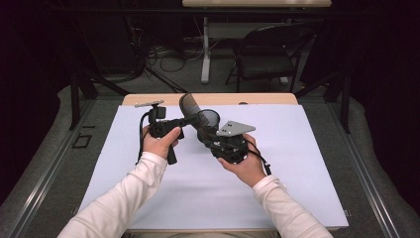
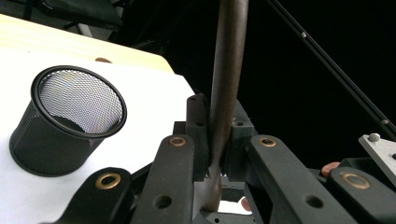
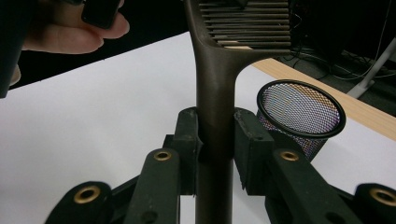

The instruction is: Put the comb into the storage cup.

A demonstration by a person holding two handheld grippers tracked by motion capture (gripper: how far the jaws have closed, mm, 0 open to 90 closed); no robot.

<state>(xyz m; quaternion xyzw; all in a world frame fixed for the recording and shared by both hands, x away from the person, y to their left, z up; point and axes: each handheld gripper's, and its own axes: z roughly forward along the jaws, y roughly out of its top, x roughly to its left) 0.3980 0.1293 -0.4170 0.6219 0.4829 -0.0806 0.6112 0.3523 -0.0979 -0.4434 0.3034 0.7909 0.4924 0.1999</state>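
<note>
High view: mesh cup [image 1: 210,118] stands beside the comb [image 1: 190,107].

A black mesh cup [image 1: 210,118] stands on the white table [image 1: 297,163]; a dark chair [image 1: 267,54] sits beyond.

Right gripper [image 3: 215,140] jaws clamped on dark comb [image 3: 219,84] handle, comb upright, teeth at top. Black mesh cup [image 3: 299,116] right of comb, on white table cover [image 3: 93,121]. Hand [image 3: 70,35] upper left of comb.
</note>
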